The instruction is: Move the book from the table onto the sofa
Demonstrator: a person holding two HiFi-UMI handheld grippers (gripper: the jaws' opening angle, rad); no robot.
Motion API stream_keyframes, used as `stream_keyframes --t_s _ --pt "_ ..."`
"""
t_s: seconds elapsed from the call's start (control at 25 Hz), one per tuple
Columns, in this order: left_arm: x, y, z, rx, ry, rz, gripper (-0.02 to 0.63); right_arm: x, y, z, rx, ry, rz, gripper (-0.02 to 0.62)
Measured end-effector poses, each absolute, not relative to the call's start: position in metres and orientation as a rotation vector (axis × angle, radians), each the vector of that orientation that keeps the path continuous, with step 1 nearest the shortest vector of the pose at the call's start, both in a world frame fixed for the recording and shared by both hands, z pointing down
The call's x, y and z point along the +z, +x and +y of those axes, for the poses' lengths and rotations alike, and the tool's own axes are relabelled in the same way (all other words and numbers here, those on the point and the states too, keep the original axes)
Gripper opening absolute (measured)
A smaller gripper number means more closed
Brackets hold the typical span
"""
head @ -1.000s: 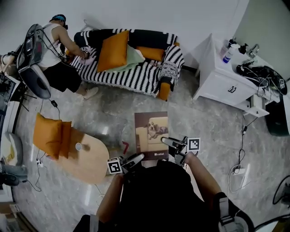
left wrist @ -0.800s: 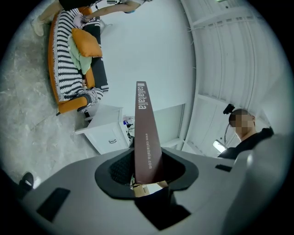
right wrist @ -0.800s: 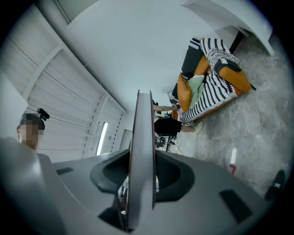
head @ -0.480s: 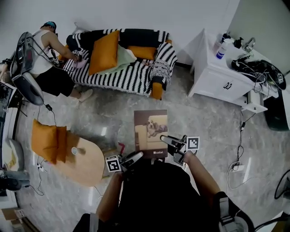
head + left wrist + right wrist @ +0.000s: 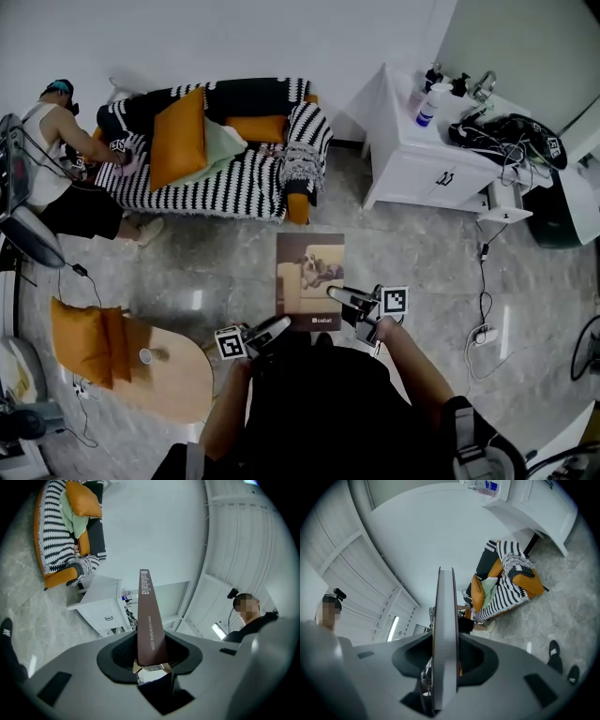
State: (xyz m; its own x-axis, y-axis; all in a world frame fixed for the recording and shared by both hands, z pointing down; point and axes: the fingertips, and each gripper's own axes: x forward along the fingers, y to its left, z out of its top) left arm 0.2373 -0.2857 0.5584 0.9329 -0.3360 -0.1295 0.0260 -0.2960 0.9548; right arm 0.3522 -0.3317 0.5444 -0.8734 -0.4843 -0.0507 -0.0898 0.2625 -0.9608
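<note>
- Two firm grips: your left gripper pinches the flat brown hardcover book by the spine, your right gripper by the page edge.
- It hangs over the grey floor, the black-and-white striped sofa at eleven o'clock, well apart.

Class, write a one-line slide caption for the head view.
Left gripper and right gripper hold the book level above the floor, striped sofa ahead.

Head view steeply down, gripper views level, sharing sofa
</note>
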Motion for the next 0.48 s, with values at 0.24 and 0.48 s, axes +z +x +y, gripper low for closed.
stream_keyframes --t_s 0.24,0.48 --pt "0.556 0.233 -0.357 -0.333 1.854 -0.158 0.15 0.542 0.349 -0.394 -1.627 -0.601 2.199 0.156" --pt "0.557 0.214 -0.412 -0.299 1.851 -0.093 0.15 0.538 0.332 -0.444 -1.584 -0.685 2.21 0.156"
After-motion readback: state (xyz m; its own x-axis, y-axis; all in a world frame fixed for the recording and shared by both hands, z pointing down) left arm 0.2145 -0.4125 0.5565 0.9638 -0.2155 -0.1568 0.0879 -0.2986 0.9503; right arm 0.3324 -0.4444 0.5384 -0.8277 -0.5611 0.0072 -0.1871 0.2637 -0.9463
